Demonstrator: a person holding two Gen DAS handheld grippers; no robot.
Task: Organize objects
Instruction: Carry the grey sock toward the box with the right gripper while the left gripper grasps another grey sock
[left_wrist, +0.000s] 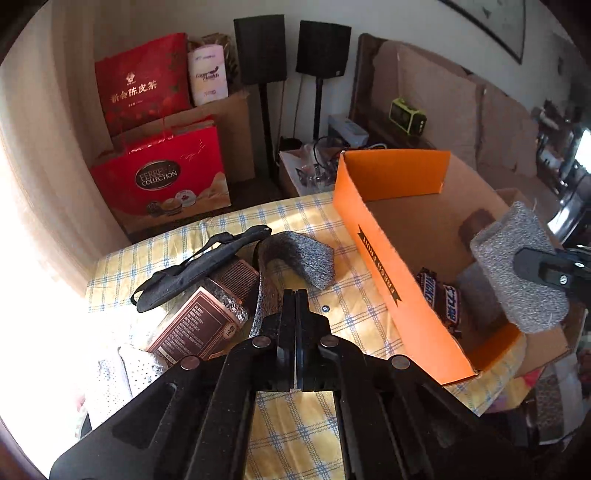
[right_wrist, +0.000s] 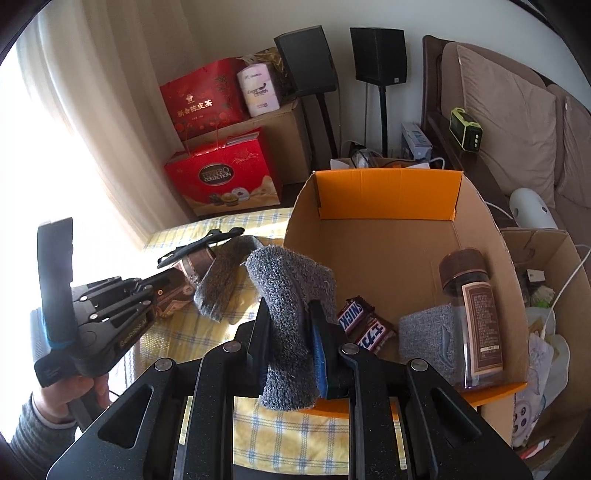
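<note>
Over the bench's near edge, the left claw (left_wrist: 295, 295) is pressed together, empty; the right claw (right_wrist: 291, 314) clamps a grey cloth (right_wrist: 288, 295) beside the orange box (right_wrist: 388, 184).

Strong daylight enters through the curtain (right_wrist: 85, 122), which stands left of the orange box (left_wrist: 391, 284) in both views. Near the curtain the picture is burnt out to pure white, and in the left wrist view the glare washes over the checked tablecloth (left_wrist: 295, 221) on that side. Toward the sofa (right_wrist: 517, 122), right of the box, the room is dimmer but still readable. Inside the box the walls throw a soft shadow on its floor. Both fisheye pictures bend straight lines, and the corners are black. The grey cloth (left_wrist: 521, 266) over the box is a little blurred in the left wrist view; print on the red bags (right_wrist: 218, 181) stays sharp
</note>
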